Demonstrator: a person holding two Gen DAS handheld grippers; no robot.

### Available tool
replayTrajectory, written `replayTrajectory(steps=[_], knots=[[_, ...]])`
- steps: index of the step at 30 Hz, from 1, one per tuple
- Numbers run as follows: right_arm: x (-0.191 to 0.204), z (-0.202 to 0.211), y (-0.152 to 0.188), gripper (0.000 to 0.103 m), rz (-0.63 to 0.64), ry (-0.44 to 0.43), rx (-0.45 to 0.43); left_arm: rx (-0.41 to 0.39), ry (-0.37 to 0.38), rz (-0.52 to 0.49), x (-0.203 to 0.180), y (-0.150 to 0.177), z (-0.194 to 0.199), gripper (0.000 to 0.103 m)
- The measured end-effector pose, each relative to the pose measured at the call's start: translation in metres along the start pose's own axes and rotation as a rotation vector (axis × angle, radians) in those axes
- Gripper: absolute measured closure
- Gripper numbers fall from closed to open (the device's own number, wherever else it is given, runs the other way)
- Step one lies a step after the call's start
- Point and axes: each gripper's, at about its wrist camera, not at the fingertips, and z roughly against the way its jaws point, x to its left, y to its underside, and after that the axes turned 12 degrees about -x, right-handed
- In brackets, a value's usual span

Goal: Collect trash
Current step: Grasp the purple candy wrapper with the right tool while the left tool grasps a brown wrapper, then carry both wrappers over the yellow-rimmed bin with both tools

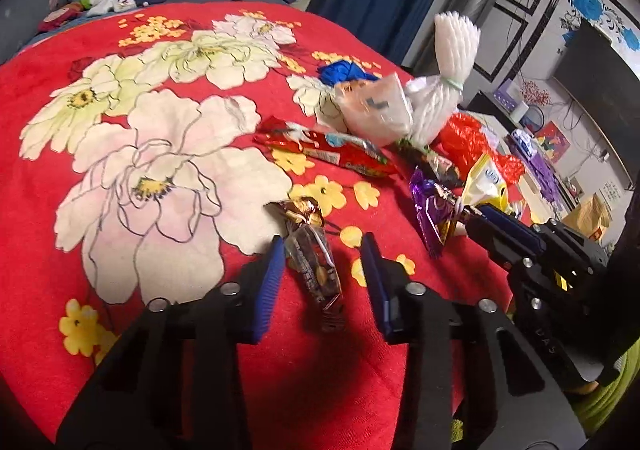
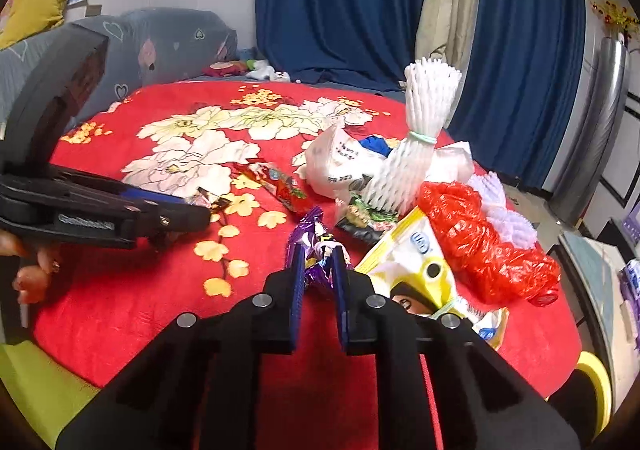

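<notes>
Red floral blanket point(image 1: 168, 154) w/ blue curtains point(image 2: 340, 2) behind, wrappers piled at its right edge; left gripper point(image 1: 326, 254) spread astride a brown wrapper point(image 1: 316, 266), only left pad touching; right gripper point(image 2: 318, 270) pinching a purple wrapper point(image 2: 312, 246).

The right gripper point(image 2: 316, 270) was clamped on a purple wrapper point(image 2: 310, 238) lying on the red floral blanket point(image 2: 120, 290). Just beside it lay a yellow packet point(image 2: 416, 262) and a red plastic bag point(image 2: 480, 242). The left gripper point(image 2: 196, 210) was near a brown wrapper point(image 2: 214, 202).
</notes>
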Motion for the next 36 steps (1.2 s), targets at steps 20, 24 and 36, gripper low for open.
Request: replayTrajectory(steps=[20, 24, 36], knots=[[-0.026, 0.055, -0.019, 0.093, -0.162, 0.006, -0.116, -0.127, 0.058, -0.076, -0.033, -0.019, 0.027, 0.094], [-0.039, 0.065, -0.02, 0.093, -0.176, 0.04, -0.133, -0.153, 0.082, -0.102, -0.048, -0.025, 0.029, 0.094], [-0.076, 0.096, -0.018, 0.093, -0.2, 0.146, -0.172, -0.171, 0.181, -0.178, -0.105, -0.036, 0.024, 0.094]])
